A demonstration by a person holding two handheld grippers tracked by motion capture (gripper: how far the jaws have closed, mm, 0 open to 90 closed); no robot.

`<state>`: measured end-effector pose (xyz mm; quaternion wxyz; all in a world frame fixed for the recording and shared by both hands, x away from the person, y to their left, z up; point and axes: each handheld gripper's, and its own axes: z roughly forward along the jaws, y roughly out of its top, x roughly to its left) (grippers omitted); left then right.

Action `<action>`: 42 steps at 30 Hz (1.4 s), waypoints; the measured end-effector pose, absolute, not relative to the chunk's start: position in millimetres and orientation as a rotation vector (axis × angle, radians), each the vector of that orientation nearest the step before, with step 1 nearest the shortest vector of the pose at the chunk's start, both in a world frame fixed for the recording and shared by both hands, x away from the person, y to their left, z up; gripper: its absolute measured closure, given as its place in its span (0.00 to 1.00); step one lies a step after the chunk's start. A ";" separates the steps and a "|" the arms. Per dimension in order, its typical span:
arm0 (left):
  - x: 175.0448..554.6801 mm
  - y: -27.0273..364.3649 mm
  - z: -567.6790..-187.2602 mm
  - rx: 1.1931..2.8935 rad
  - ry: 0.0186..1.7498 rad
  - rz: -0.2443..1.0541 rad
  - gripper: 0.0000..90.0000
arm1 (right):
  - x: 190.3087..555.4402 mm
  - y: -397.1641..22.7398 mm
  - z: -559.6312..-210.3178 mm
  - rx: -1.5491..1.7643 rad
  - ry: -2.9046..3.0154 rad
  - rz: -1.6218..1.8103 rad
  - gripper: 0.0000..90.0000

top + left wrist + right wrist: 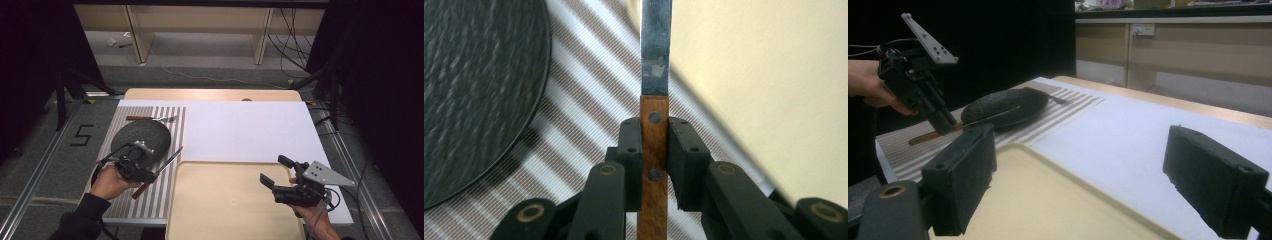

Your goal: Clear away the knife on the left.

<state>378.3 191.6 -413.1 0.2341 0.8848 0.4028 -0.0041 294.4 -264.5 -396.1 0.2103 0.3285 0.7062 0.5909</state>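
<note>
Leftmost, a dark slate plate (141,137) sits on the striped placemat (120,195), with a fork (150,119) lying beyond it. Just right of the plate, the left claw (148,176) is clamped on the wooden handle of a knife (159,171), blade raised toward the cream tray (230,205). Over the tray's right edge on the worktop (250,130), the right claw (275,172) hangs with jaws apart, empty.

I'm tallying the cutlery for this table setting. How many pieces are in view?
2. A knife with a wooden handle is clamped in the left claw over the striped placemat. A fork lies on the placemat beyond the dark plate. None seem hidden.
</note>
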 end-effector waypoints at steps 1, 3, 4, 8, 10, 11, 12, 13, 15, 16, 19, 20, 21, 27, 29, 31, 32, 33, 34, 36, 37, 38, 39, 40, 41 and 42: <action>376.9 190.1 -411.7 2.405 1.106 -0.021 0.85 | 294.3 -264.4 -396.1 0.914 1.964 1.643 0.16; 375.2 187.2 -409.8 2.385 1.094 -0.034 0.85 | 294.6 -264.6 -396.2 0.914 1.965 1.642 0.16; 374.4 185.3 -409.9 2.381 1.092 -0.040 0.85 | 294.6 -264.6 -396.2 0.915 1.966 1.642 0.16; 371.2 177.9 -410.5 2.351 1.078 -0.058 0.85 | 294.3 -264.8 -396.0 0.915 1.965 1.642 0.16; 369.5 174.4 -408.9 2.340 1.062 -0.077 0.85 | 294.3 -264.8 -396.0 0.916 1.965 1.640 0.16; 368.6 172.6 -408.1 2.334 1.060 -0.092 0.85 | 294.4 -264.8 -396.1 0.915 1.964 1.642 0.16; 367.7 171.1 -407.0 2.330 1.058 -0.087 0.85 | 294.4 -264.7 -396.2 0.916 1.964 1.642 0.16; 366.6 169.5 -406.0 2.320 1.062 -0.090 0.85 | 294.4 -264.6 -396.2 0.914 1.963 1.642 0.16; 364.9 166.4 -404.1 2.304 1.057 -0.101 0.85 | 294.2 -264.7 -396.0 0.914 1.968 1.640 0.16; 363.7 164.3 -403.3 2.296 1.055 -0.102 0.85 | 294.2 -264.5 -396.1 0.914 1.965 1.642 0.16; 360.2 156.6 -401.9 2.289 1.038 -0.113 0.86 | 294.3 -264.5 -396.1 0.914 1.965 1.642 0.16; 359.1 153.8 -401.5 2.292 1.030 -0.122 0.85 | 294.3 -264.5 -396.1 0.914 1.965 1.641 0.16; 358.2 151.2 -401.4 2.300 1.018 -0.130 0.85 | 294.2 -264.4 -396.1 0.913 1.965 1.642 0.16; 352.5 135.4 -403.6 2.313 0.985 -0.174 0.85 | 294.3 -264.5 -396.2 0.914 1.966 1.641 0.16; 350.9 130.2 -405.6 2.314 0.980 -0.198 0.85 | 294.3 -264.5 -396.3 0.914 1.967 1.641 0.16; 349.7 125.3 -408.6 2.323 0.974 -0.211 0.85 | 294.4 -264.5 -396.4 0.914 1.967 1.641 0.16; 349.0 122.4 -410.4 2.330 0.975 -0.223 0.85 | 294.4 -264.4 -396.4 0.914 1.967 1.641 0.16; 348.5 119.8 -412.4 2.341 0.969 -0.231 0.85 | 294.3 -264.4 -396.4 0.916 1.968 1.641 0.16; 347.9 117.3 -414.3 2.341 0.971 -0.235 0.85 | 294.3 -264.3 -396.4 0.916 1.966 1.642 0.16; 347.5 113.0 -417.5 2.355 0.968 -0.253 0.85 | 294.4 -264.5 -396.5 0.918 1.965 1.642 0.16; 347.2 111.2 -418.8 2.352 0.970 -0.254 0.85 | 294.6 -264.5 -396.5 0.919 1.966 1.642 0.16; 347.1 109.4 -420.1 2.359 0.968 -0.266 0.85 | 294.7 -264.7 -396.5 0.919 1.967 1.642 0.16; 347.0 107.3 -421.9 2.373 0.961 -0.282 0.85 | 294.7 -264.7 -396.5 0.919 1.967 1.643 0.16; 346.6 105.5 -423.7 2.380 0.962 -0.284 0.85 | 294.8 -264.6 -396.6 0.919 1.965 1.644 0.16; 346.8 104.4 -425.6 2.387 0.958 -0.286 0.85 | 294.8 -264.6 -396.6 0.920 1.967 1.643 0.16; 346.8 102.8 -427.8 2.388 0.962 -0.301 0.85 | 294.8 -264.6 -396.7 0.921 1.967 1.643 0.16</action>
